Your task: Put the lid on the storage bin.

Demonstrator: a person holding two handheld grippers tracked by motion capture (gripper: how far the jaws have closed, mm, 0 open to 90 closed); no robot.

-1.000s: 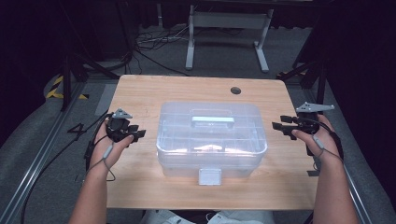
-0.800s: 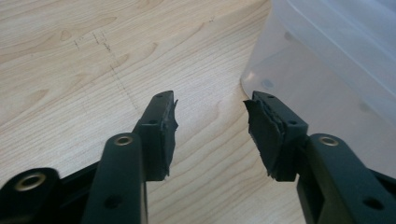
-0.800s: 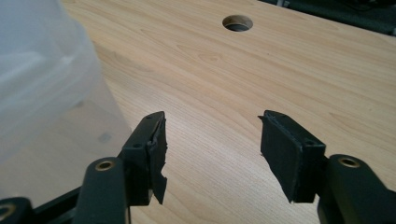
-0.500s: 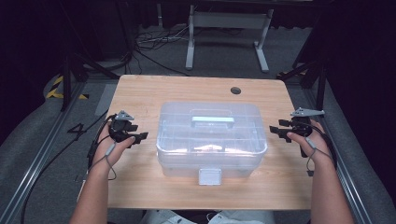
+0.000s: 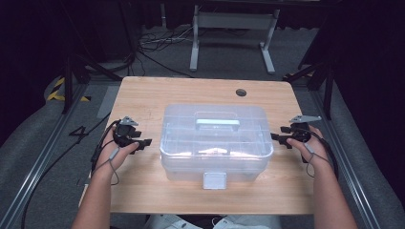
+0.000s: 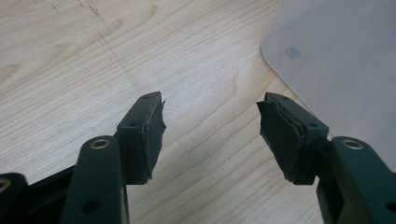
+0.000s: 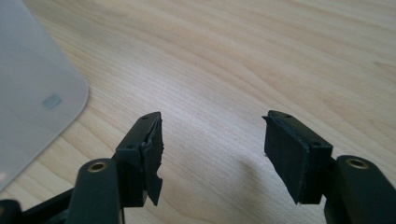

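Two black tools are held low at either side of a clear plastic lidded storage box (image 5: 217,143) set mid-table (image 5: 143,95). The left tool (image 5: 144,141) and right tool (image 5: 276,137) have just been opening; nothing is gripped between either's wide-spread jaws.

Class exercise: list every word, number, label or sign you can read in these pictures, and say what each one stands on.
"4": painted in black on the grey floor left of the light wooden table.
The small white label on the front of the clear plastic lidded storage box: too blurred to read.
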